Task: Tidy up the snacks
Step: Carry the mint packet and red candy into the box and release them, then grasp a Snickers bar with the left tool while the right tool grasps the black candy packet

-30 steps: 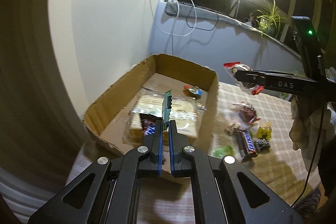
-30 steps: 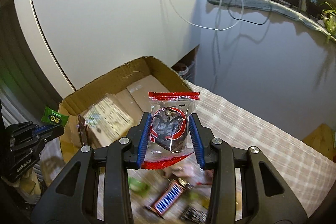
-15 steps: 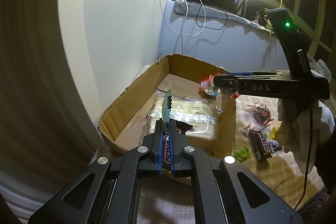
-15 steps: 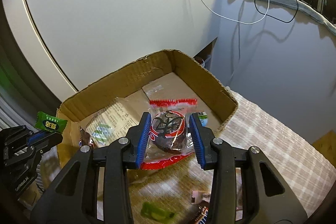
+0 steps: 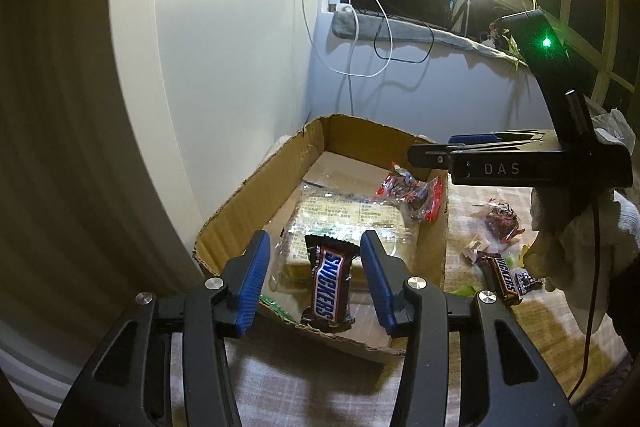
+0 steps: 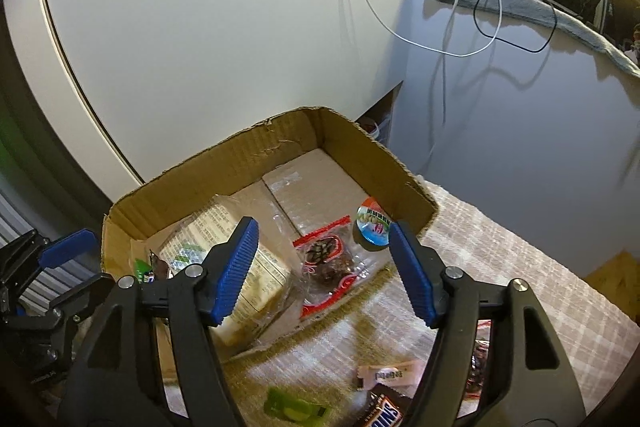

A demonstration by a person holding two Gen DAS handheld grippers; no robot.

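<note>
The left gripper (image 5: 316, 277) stands partly spread over the near end of the box (image 5: 224, 223); its jaws have just been opening, and nothing is pinched between the blue pads (image 5: 252, 287). A Snickers bar (image 5: 330, 283) lies in the box below the gap, propped against a big clear packet (image 5: 348, 223) of pale biscuits. A sliver of green wrapper (image 5: 274, 305) shows at the box floor by the left pad.

The right gripper (image 6: 324, 271) is spread wider, over the box's near wall; its jaws too have just been opening. A red-edged packet (image 6: 326, 261) with a dark sweet inside lies in the box under the gap, free of both pads, beside the big packet and touching a small cup (image 6: 372, 227) with a printed lid.

The left view alone shows the right gripper from the side, marked DAS, held by a hand in a white glove (image 5: 576, 247), with a green lamp lit on its mount. It also shows the snacks left on the checked cloth (image 5: 540, 339): another red-edged packet (image 5: 500, 221), a second Snickers (image 5: 504, 277) and small sweets beside it.

The right view alone shows the cup and the bare taped floor at the box's far end. The left gripper sits at its left edge, and near the bottom edge a green sweet (image 6: 292, 409) and a pale wrapper (image 6: 386, 375) lie on the cloth.
</note>
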